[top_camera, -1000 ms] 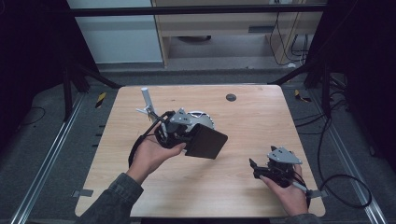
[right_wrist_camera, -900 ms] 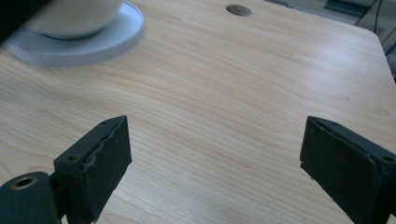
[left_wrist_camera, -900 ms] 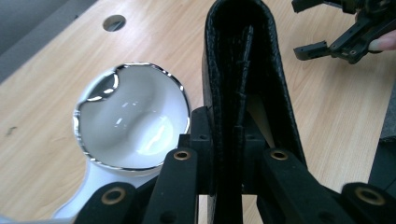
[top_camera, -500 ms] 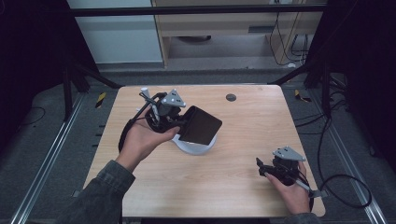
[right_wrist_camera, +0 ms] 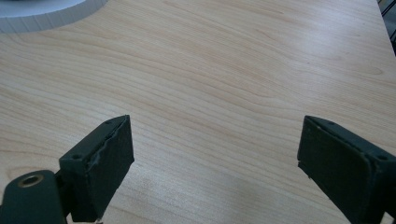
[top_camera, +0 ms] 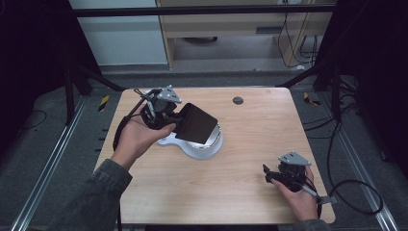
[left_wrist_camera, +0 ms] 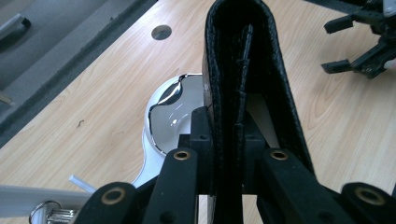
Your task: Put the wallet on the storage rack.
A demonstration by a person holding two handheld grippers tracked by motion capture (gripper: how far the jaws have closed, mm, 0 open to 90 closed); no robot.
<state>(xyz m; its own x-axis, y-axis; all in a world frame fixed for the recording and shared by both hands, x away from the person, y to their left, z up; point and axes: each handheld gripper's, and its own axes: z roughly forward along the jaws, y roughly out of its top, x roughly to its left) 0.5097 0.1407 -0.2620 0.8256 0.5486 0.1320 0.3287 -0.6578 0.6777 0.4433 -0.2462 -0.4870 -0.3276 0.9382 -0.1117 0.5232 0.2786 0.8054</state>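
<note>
Left gripper [top_camera: 185, 121]: I see its black jaws pressed together on the edge of a black folded leather-like wallet [top_camera: 196, 123]; in the left gripper view the fold [left_wrist_camera: 243, 70] stands upright between the two pads

Where the wallet is: held in the air, over a white round scale with a shiny metal top plate [top_camera: 202, 147], not touching it as far as I can tell

Right gripper [top_camera: 270, 174]: it rests low near the right front corner of the light wooden table [top_camera: 250, 202], jaws wide apart with nothing between them, well apart from the wallet

Risk of slip: I think the grip takes only a narrow strip near one edge, so the long free part may swing and pull the wallet out if I move the hand fast

Risk of opening: the wallet is folded, and the outer flap may fall open because only part of it is pinched

Risk for the scale: if I lower the wallet off the middle, it may hang over the rim or push the scale across the table

Risk of cable: the black cable [top_camera: 120, 132] by the left hand may catch on the scale
</note>
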